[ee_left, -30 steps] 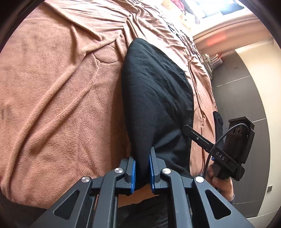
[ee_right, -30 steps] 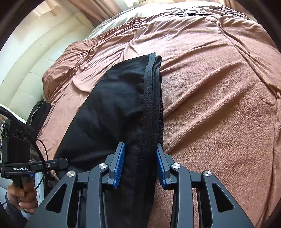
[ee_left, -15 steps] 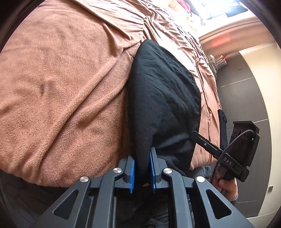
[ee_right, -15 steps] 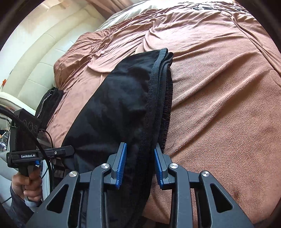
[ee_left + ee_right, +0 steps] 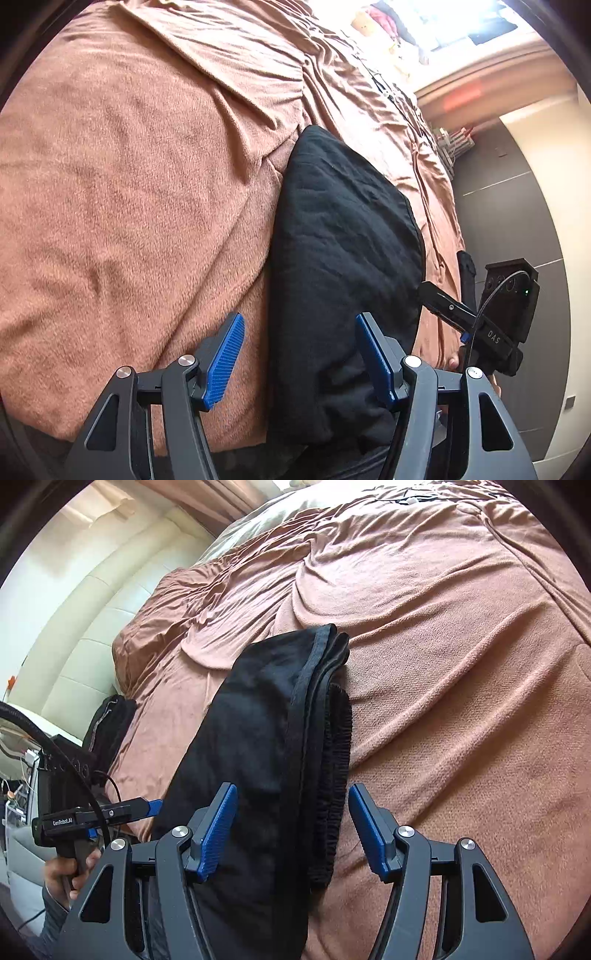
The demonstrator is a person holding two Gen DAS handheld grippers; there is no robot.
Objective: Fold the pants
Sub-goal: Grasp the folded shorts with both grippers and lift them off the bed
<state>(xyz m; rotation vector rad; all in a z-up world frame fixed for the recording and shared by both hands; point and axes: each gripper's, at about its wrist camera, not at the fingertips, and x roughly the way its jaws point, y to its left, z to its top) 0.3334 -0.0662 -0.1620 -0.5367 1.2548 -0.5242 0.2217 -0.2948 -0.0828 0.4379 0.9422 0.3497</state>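
Observation:
The black pants lie folded into a compact stack on the brown blanket, near the bed's front edge. In the right wrist view the pants show their layered edges and ribbed waistband on the right side. My left gripper is open, its blue pads apart on either side of the stack's near left edge, holding nothing. My right gripper is open too, its pads apart over the waistband end. Each gripper shows in the other's view: the right one, the left one.
The brown blanket covers the whole bed, with wrinkles toward the far side. Another dark folded garment lies near the cream padded headboard. A dark wall and floor lie beyond the bed's right edge.
Both grippers have opened and let go of the pants. The stack now rests on the blanket, and both grippers have drawn back slightly.

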